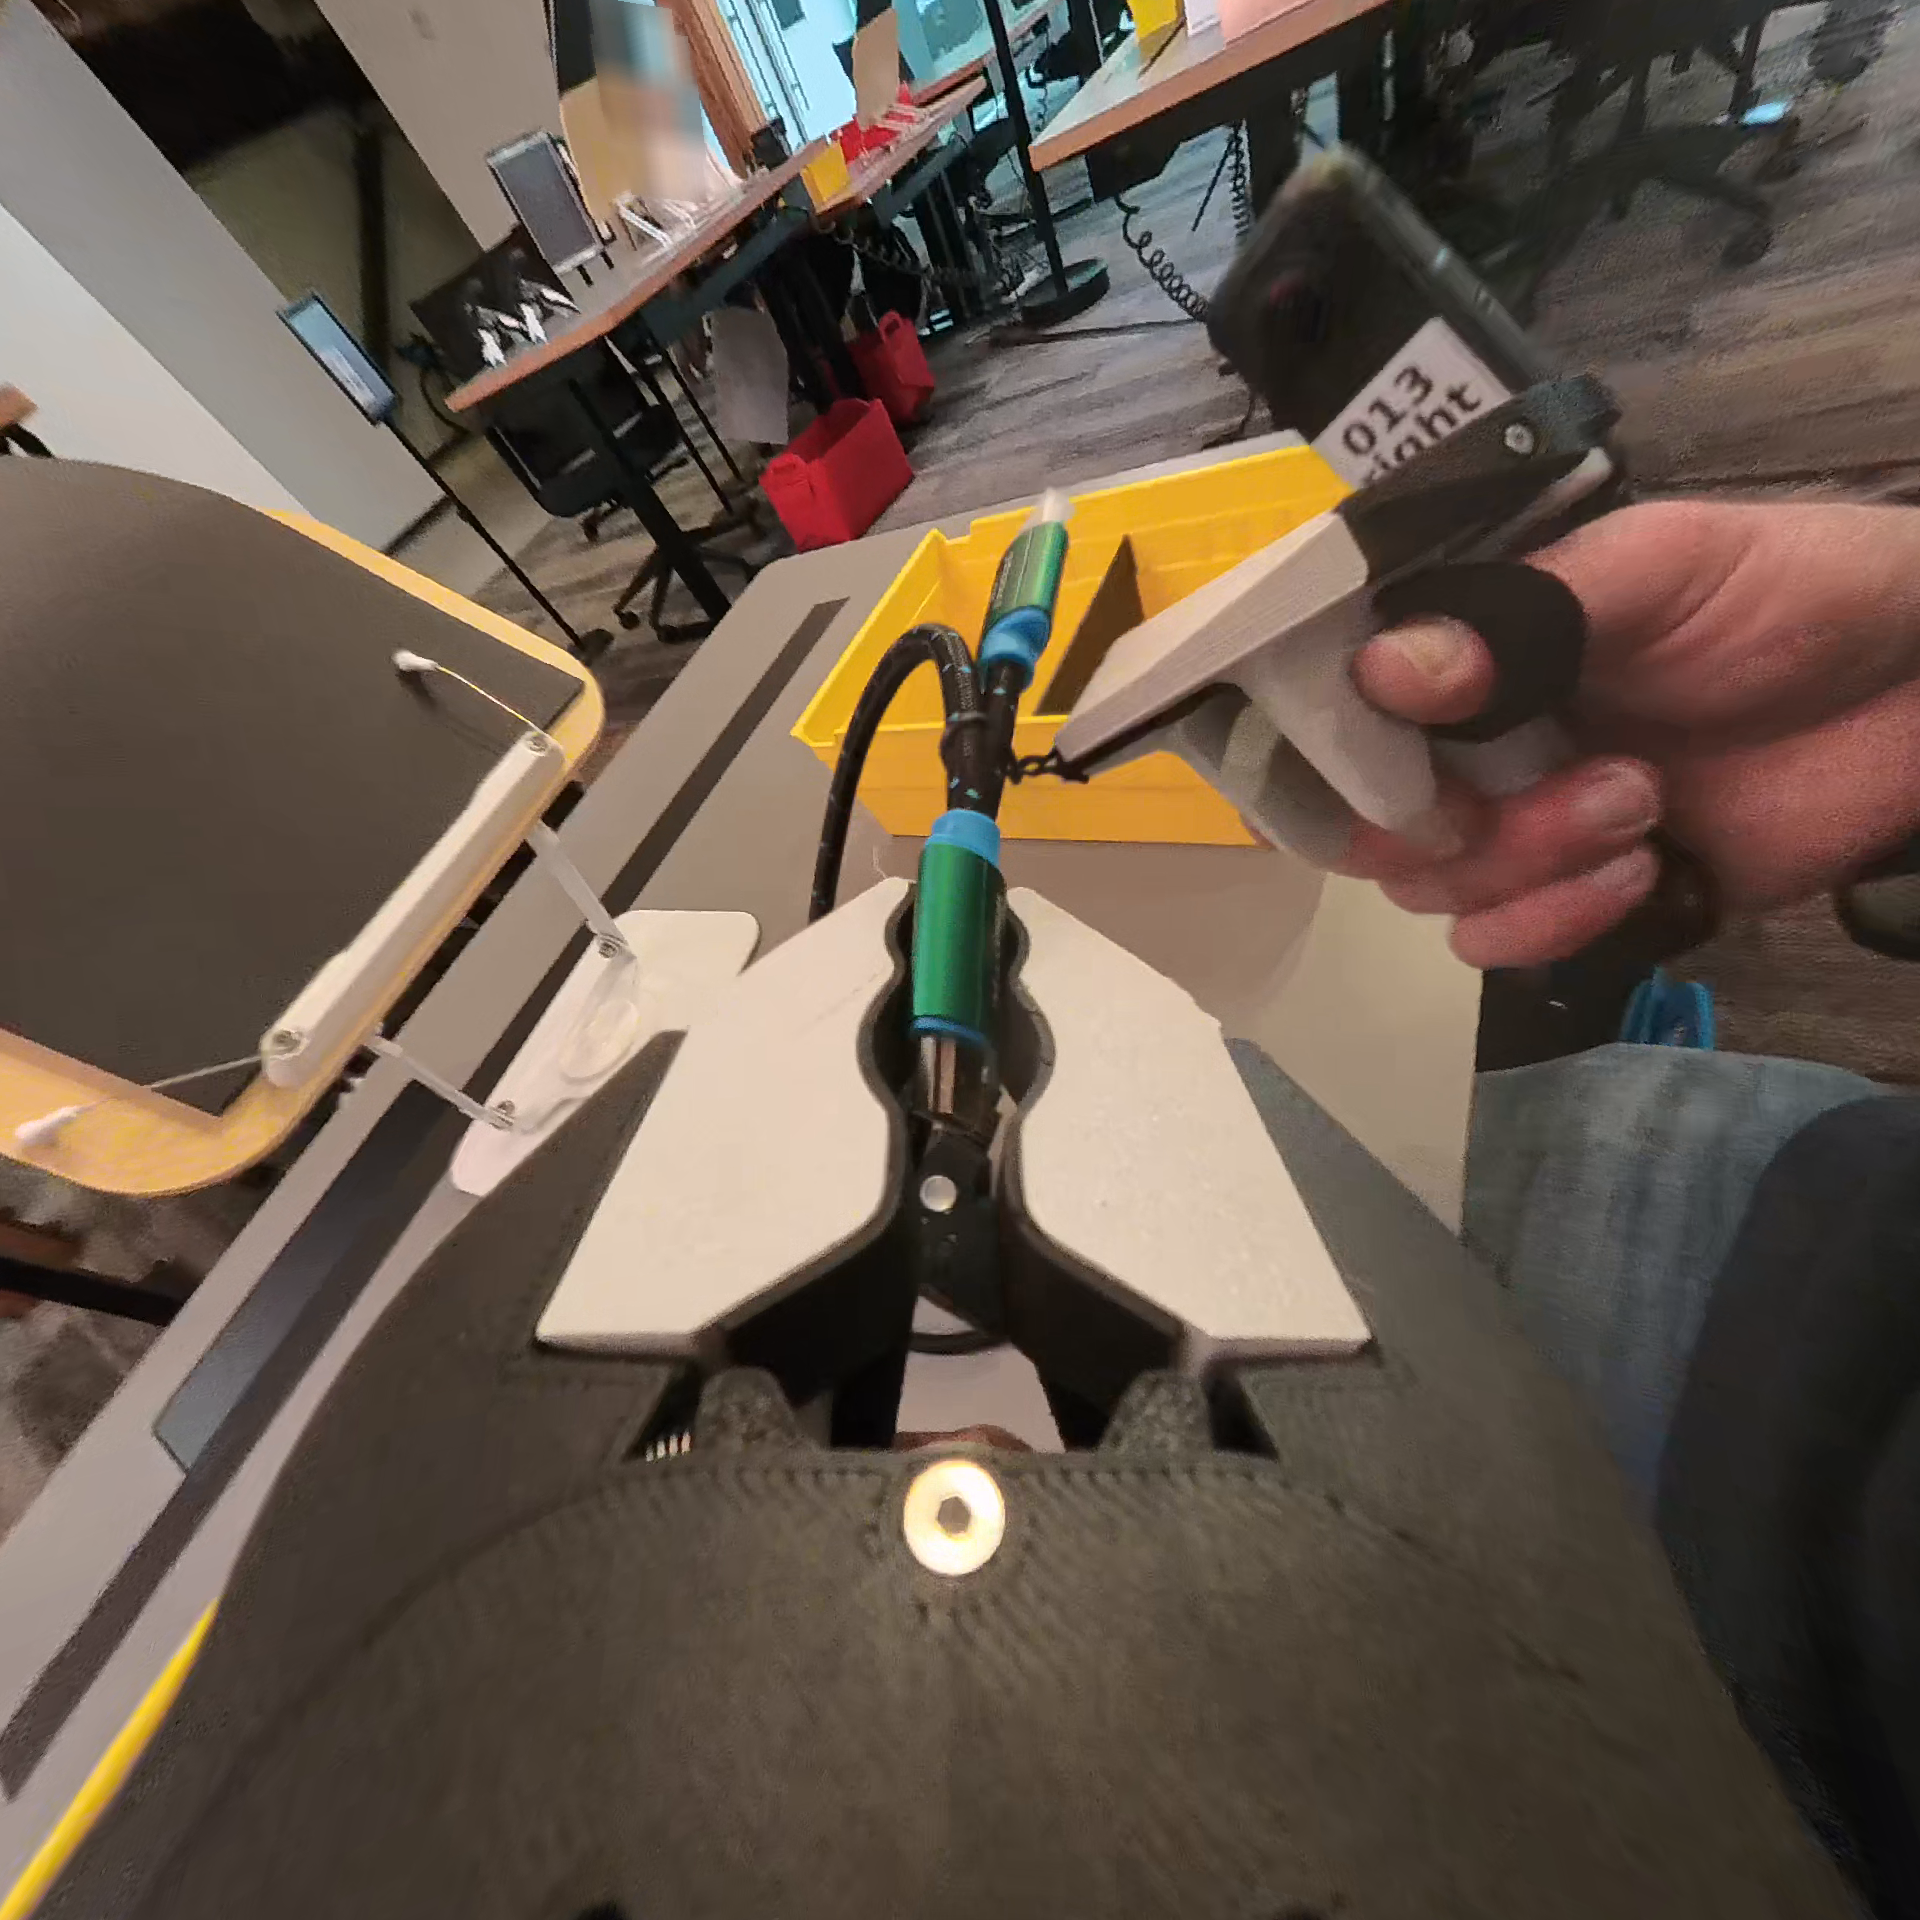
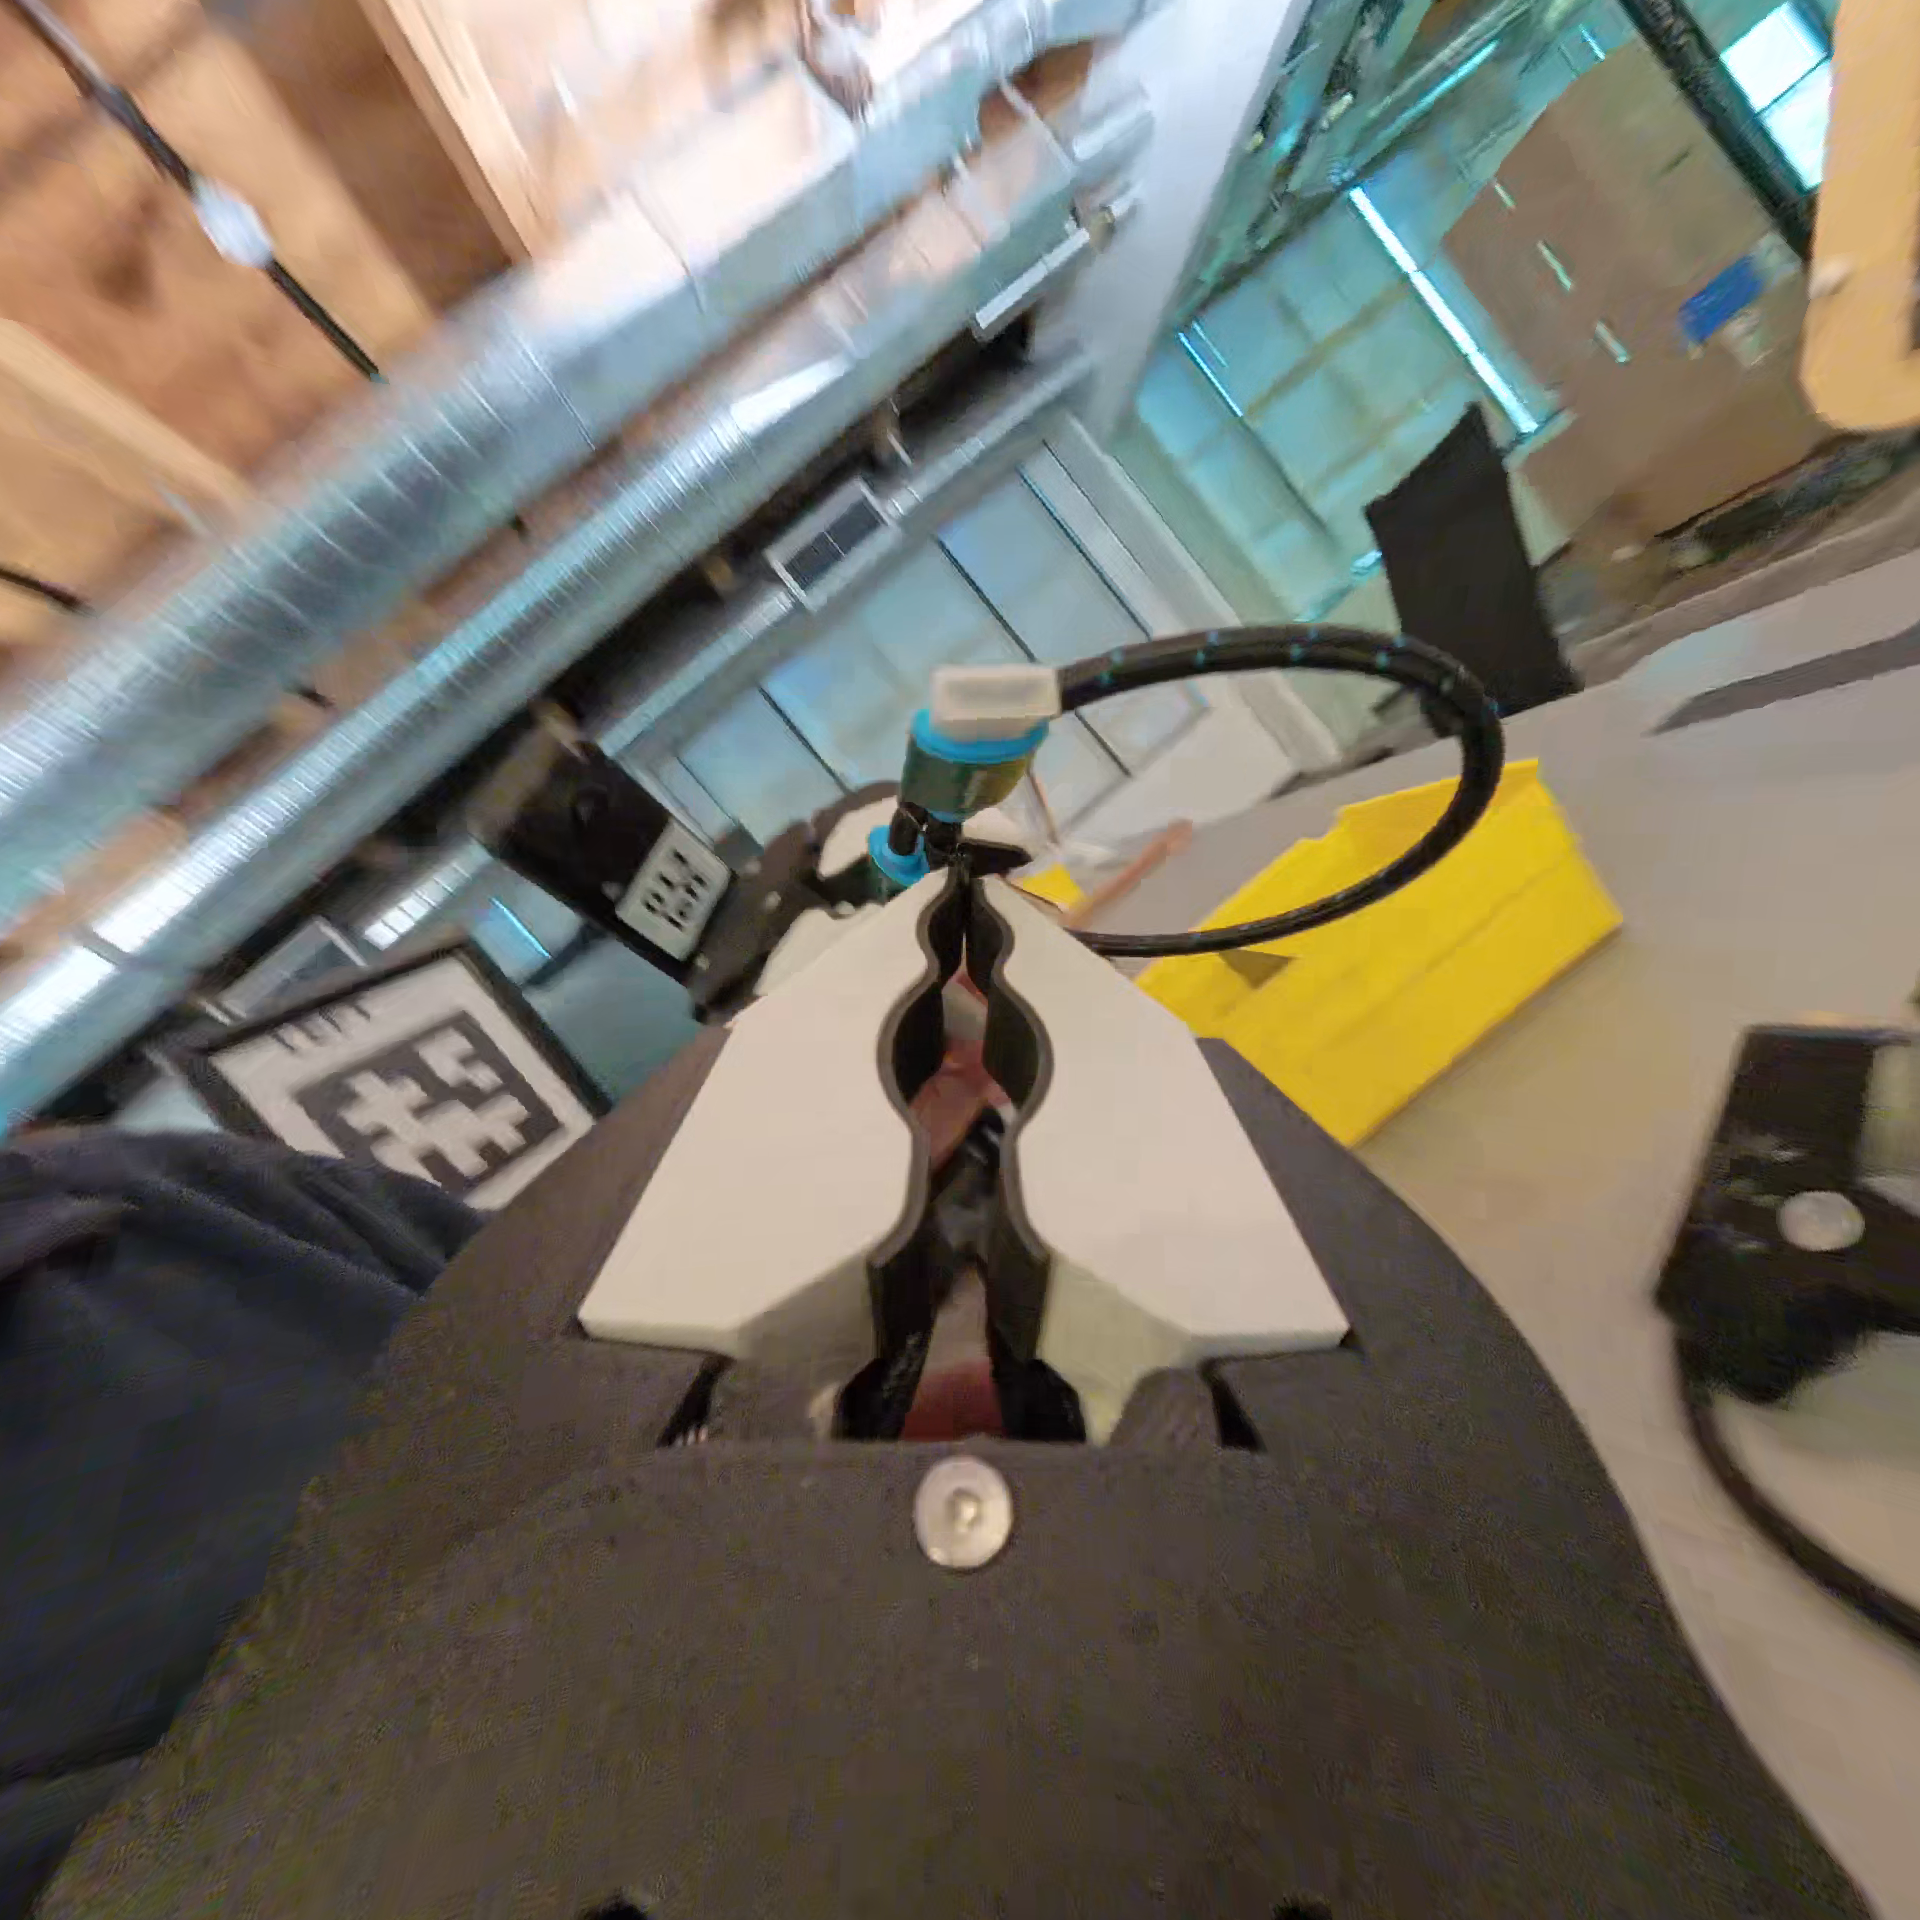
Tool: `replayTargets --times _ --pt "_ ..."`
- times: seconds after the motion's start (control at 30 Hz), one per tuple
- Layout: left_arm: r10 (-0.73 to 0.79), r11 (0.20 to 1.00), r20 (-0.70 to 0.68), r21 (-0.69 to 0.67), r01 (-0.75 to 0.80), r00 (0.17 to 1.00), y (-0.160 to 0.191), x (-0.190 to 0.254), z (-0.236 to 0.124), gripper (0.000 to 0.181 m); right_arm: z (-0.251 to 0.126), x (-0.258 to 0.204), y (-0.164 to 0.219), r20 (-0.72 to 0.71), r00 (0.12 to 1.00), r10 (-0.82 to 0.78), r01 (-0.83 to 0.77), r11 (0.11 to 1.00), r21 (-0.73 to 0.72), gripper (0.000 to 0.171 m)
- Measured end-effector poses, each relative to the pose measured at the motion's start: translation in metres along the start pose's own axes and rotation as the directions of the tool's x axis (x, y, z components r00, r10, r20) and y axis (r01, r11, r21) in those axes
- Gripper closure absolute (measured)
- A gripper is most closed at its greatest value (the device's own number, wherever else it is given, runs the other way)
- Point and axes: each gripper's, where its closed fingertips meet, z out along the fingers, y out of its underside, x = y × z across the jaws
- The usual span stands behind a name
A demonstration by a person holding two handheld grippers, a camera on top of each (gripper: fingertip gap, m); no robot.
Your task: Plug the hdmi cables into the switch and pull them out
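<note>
The short braided hdmi cable [image 1: 847, 774] hangs looped above the table [image 1: 1278, 935], one green plug [image 1: 956, 951] clamped in my left gripper [image 1: 956, 997]. My right gripper [image 2: 961, 914], pinched closed, nips the tie at its bundled middle, probably to free it. The yellow bin [image 1: 1039, 800] waits behind; the black switch [image 2: 1787, 1195] lies apart.

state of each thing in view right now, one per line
left gripper: shut on the near green plug
near green plug: clamped, off the table
right gripper: shut on the cable tie
cable tie: pinched at fingertips
far green plug: free, capped
hdmi cable: looped, bundled
yellow bin: open-topped
</note>
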Motion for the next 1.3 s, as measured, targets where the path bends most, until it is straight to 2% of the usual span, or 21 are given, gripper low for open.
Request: replayTargets --times 0.27,0.37,0.43,0.5,0.53,0.6,0.67,0.7,0.77,0.93,1.13,1.3 --pt "-0.087 0.996 -0.044 0.033 0.088 0.995 0.003 0.001 0.003 0.170 0.004 0.000 0.007 0.023 0.999 0.036 -0.036 0.999 0.005 0.171" --pt "-0.137 0.990 -0.076 0.036 0.140 0.988 0.003 0.003 0.003 0.170 0.004 -0.002 0.008 -0.003 0.996 -0.085 0.085 0.996 -0.026 0.171" --pt "-0.153 0.987 -0.081 0.039 0.157 0.985 0.003 0.002 0.003 0.170 0.004 -0.002 0.010 -0.054 0.965 -0.258 0.253 0.963 -0.093 0.167" --pt "-0.186 0.981 -0.098 0.038 0.190 0.978 0.002 0.002 0.002 0.170 0.003 0.000 0.010 -0.133 0.844 -0.520 0.489 0.848 -0.205 0.158" --pt "-0.203 0.978 -0.108 0.032 0.208 0.973 0.002 0.002 0.002 0.170 0.002 0.001 0.011 -0.153 0.738 -0.657 0.606 0.746 -0.278 0.156" --pt "-0.239 0.970 -0.126 0.019 0.243 0.963 0.004 0.002 0.003 0.170 0.000 0.006 0.008 -0.160 0.422 -0.892 0.779 0.447 -0.439 0.152" --pt "-0.265 0.963 -0.149 0.004 0.269 0.953 0.005 0.005 0.004 0.170 0.001 0.004 0.005 -0.099 0.108 -0.989 0.831 0.145 -0.537 0.151" --pt "-0.276 0.960 -0.154 -0.003 0.279 0.949 0.005 0.006 0.005 0.170 0.002 0.003 0.004 -0.067 -0.009 -0.998 0.824 0.031 -0.565 0.151" --pt "-0.287 0.957 -0.161 -0.014 0.288 0.944 0.005 0.008 0.005 0.170 0.004 0.006 0.007 0.000 -0.138 -0.990 0.786 -0.110 -0.608 0.154" --pt "-0.288 0.957 -0.159 -0.020 0.288 0.944 0.004 0.009 0.005 0.170 0.003 0.009 0.007 0.087 -0.311 -0.946 0.709 -0.293 -0.641 0.161" --pt "-0.293 0.956 -0.161 -0.030 0.292 0.943 0.006 0.010 0.006 0.170 0.006 0.003 0.010 0.128 -0.387 -0.913 0.677 -0.376 -0.633 0.161" --pt "-0.289 0.957 -0.163 -0.037 0.287 0.943 0.006 0.013 0.007 0.170 0.006 0.006 0.009 0.128 -0.387 -0.913 0.672 -0.374 -0.639 0.167"
